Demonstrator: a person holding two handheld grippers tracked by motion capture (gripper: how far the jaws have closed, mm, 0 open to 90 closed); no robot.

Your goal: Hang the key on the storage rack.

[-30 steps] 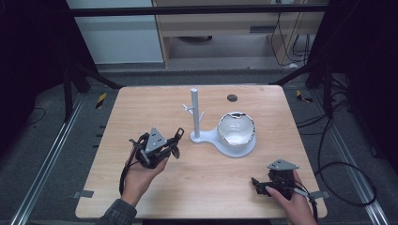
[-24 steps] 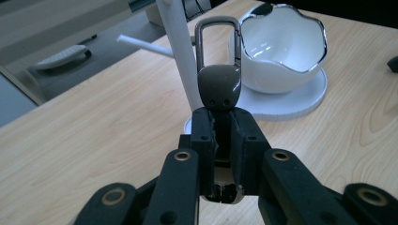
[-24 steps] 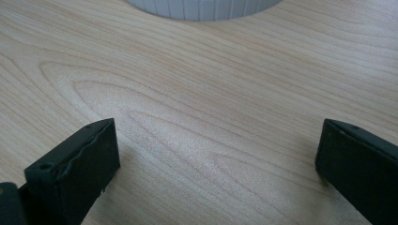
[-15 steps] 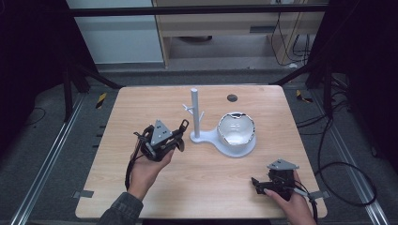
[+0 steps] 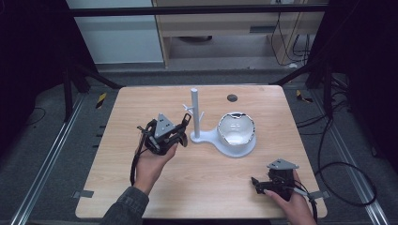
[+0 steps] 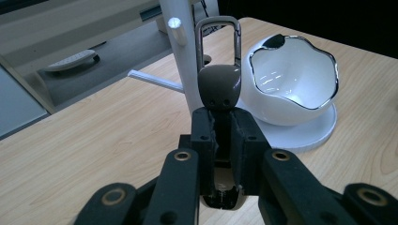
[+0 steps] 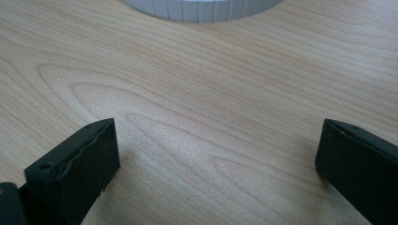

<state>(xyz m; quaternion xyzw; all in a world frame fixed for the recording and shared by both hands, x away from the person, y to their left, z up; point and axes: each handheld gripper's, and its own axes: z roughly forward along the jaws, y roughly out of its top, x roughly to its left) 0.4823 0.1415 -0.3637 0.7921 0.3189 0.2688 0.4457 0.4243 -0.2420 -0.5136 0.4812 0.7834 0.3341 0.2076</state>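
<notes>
Table (image 5: 141, 117), light wood, under a dark frame; compared with the earlier frames the left gripper (image 5: 184, 123) has travelled right across the top, from left of centre toward the white stand (image 5: 206, 137), and now sits just beside its post (image 5: 195, 112); the right gripper (image 5: 258, 183) has kept its place near the front right corner, low to the wood.

Stand: round ribbed base, upright post with short pegs (image 6: 176, 24), and a white bowl (image 5: 237, 127) with a wavy chromed rim (image 6: 293, 70) set on the base to the post's right; small dark disc (image 5: 232, 98) on the table behind it, well apart.

Left gripper (image 6: 224, 126): jaws closed tight on a key fob (image 6: 219, 86), dark rounded body pinched at its lower end, metal clip loop (image 6: 218, 37) standing up beyond the jaw tips; in the left gripper view the loop lies right against the post, just below one peg; whether it touches the post I cannot tell; bowl just beyond on the right.

Right gripper (image 7: 216, 154): jaws spread wide, nothing between them, bare wood beneath; edge of the stand base (image 7: 202, 9) ahead of it, apart.
</notes>
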